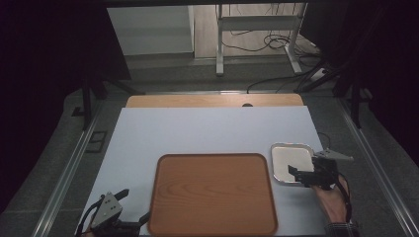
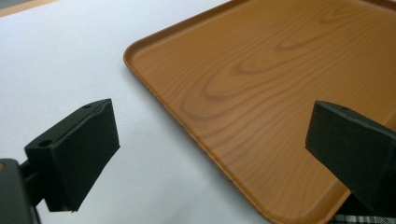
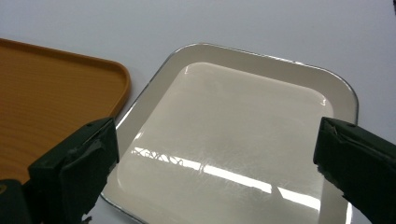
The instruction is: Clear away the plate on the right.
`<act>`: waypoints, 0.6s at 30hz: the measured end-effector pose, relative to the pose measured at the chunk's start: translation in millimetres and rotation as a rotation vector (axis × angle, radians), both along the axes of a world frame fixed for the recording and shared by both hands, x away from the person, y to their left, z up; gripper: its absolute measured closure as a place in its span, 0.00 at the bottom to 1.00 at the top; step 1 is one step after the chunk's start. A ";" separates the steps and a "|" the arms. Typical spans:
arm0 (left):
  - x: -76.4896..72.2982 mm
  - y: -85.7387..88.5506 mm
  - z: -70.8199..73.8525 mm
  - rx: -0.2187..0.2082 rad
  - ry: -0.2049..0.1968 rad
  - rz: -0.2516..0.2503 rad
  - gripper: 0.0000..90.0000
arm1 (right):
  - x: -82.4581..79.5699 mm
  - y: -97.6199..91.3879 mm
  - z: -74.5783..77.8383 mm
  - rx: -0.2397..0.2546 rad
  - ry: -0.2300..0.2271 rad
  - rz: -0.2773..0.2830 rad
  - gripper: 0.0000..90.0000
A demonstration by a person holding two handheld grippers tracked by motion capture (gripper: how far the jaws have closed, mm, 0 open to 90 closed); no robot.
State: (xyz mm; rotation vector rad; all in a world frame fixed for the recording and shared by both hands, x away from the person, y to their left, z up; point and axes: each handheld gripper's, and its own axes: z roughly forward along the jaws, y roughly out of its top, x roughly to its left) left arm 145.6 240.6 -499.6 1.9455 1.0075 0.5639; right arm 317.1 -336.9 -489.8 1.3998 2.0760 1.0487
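- Counting the things on the white table cover (image 1: 207, 133) gave one wooden tray (image 1: 213, 193), one white plate (image 1: 291, 162) and two hand-held grippers.
- One right gripper (image 1: 302, 175) hung over the plate's near edge, at about 4 o'clock on the table in the high view, with the person's right hand (image 1: 333, 200) behind it.
- Its two black jaws stood wide apart and held nothing; in the right gripper view (image 3: 215, 163) the plate's shiny middle lay in the gap between them.
- One left gripper (image 1: 134, 207) sat at about 7 o'clock, just beside the tray's near left corner, its grey three-cornered plate (image 1: 108, 208) on top.
- Its jaws also stood wide apart and empty; in the left gripper view (image 2: 210, 149) one jaw hung over the white cover and the other over the tray's rim.
- The plate (image 3: 233, 135) was square with rounded corners, cream-white with a thin dark line round its rim, a broad flat border and a shallow glossy well that mirrored streaks of light. Nothing lay on it.
- It lay flat on the cover at the tray's 3 o'clock side, just beside the tray's far right corner; whether the two rims touched could not be told.
- The tray (image 2: 261, 88) was orange-brown with a wood-grain pattern, a low raised rim and rounded corners, and it was bare.
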 end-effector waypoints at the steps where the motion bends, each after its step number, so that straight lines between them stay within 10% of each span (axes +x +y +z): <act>1: 0.0 0.0 0.0 0.000 0.000 0.000 0.03 | 1.0 -0.6 0.1 -0.001 0.000 -0.004 0.00; 13: 0.0 -0.1 0.0 0.001 0.000 -0.001 0.03 | 15.1 -11.8 -2.2 -0.020 0.054 -0.078 0.00; 18: 0.1 -0.2 0.0 0.001 0.001 -0.001 0.03 | 19.5 -22.2 -1.9 -0.018 0.073 -0.115 0.16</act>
